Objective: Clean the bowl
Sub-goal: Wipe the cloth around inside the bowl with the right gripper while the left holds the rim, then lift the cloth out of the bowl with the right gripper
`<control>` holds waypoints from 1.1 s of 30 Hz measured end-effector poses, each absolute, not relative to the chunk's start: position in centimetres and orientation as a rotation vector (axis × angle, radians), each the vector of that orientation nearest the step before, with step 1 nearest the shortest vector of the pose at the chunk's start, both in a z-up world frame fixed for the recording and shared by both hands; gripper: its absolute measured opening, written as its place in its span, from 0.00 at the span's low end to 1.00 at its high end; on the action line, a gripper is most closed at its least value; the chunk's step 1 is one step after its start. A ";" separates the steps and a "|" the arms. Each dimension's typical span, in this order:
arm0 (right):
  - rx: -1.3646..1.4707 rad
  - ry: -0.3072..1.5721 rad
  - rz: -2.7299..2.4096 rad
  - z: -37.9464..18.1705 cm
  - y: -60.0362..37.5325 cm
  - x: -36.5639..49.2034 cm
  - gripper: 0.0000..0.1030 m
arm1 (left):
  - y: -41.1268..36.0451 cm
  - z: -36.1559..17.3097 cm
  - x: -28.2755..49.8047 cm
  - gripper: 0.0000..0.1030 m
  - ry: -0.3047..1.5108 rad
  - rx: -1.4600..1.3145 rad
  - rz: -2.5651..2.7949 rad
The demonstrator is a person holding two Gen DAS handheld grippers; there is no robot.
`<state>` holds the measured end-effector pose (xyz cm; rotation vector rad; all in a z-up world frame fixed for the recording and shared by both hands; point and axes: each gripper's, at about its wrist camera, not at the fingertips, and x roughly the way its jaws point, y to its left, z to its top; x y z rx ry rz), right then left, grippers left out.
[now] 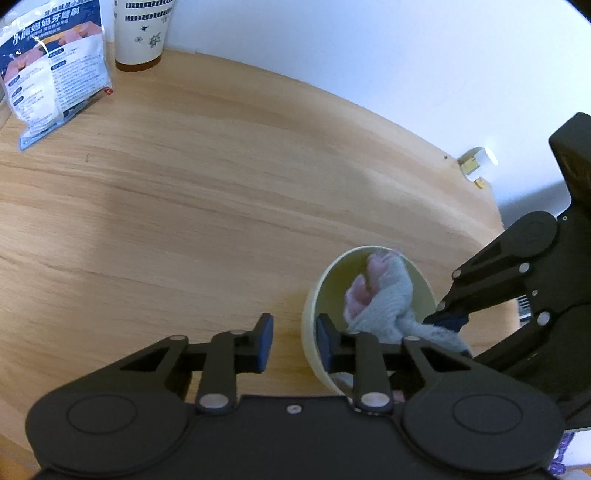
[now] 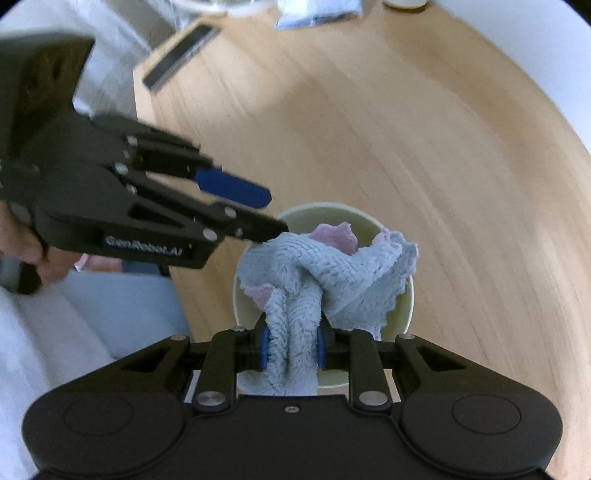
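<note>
A pale yellow-green bowl (image 1: 421, 291) (image 2: 325, 214) stands on the wooden table (image 1: 184, 184) near its right edge. A light blue cloth (image 1: 391, 299) (image 2: 332, 266) with a pink underside is bunched inside the bowl. My right gripper (image 2: 291, 350) (image 1: 445, 319) is shut on a fold of that cloth, just above the bowl. My left gripper (image 1: 294, 341) (image 2: 275, 212) straddles the bowl's near wall, one finger inside and one outside. Bare wood shows between the outer pad (image 1: 266, 339) and the wall, so the jaws are open.
A blue and white packet (image 1: 55, 74) and a paper cup (image 1: 142, 33) stand at the table's far left. A small yellow and white container (image 1: 476, 162) lies at the far right edge. A dark flat object (image 2: 181, 55) lies by the table's edge. A person's hand (image 2: 33, 254) holds the left gripper.
</note>
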<state>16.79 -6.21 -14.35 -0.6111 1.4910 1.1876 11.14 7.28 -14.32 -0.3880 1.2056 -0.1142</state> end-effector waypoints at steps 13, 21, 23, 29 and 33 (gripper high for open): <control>-0.826 1.418 1.130 -18.4 -2.7 15.2 0.24 | 7.7 -14.8 11.6 0.24 1.235 -0.417 -0.141; -0.864 1.322 1.110 -16.3 -3.6 14.0 0.25 | 7.6 -14.8 11.9 0.37 1.237 -0.399 -0.134; -0.834 1.283 1.104 -14.6 -4.4 13.7 0.25 | 7.5 -14.8 11.9 0.49 1.237 -0.388 -0.137; -0.724 1.176 1.055 -10.6 -8.1 13.8 0.25 | 7.0 -14.8 11.7 0.74 1.217 -0.349 -0.150; -0.623 1.163 0.987 -10.5 -10.1 14.4 0.25 | 6.3 -14.7 11.8 0.78 1.235 -0.315 -0.165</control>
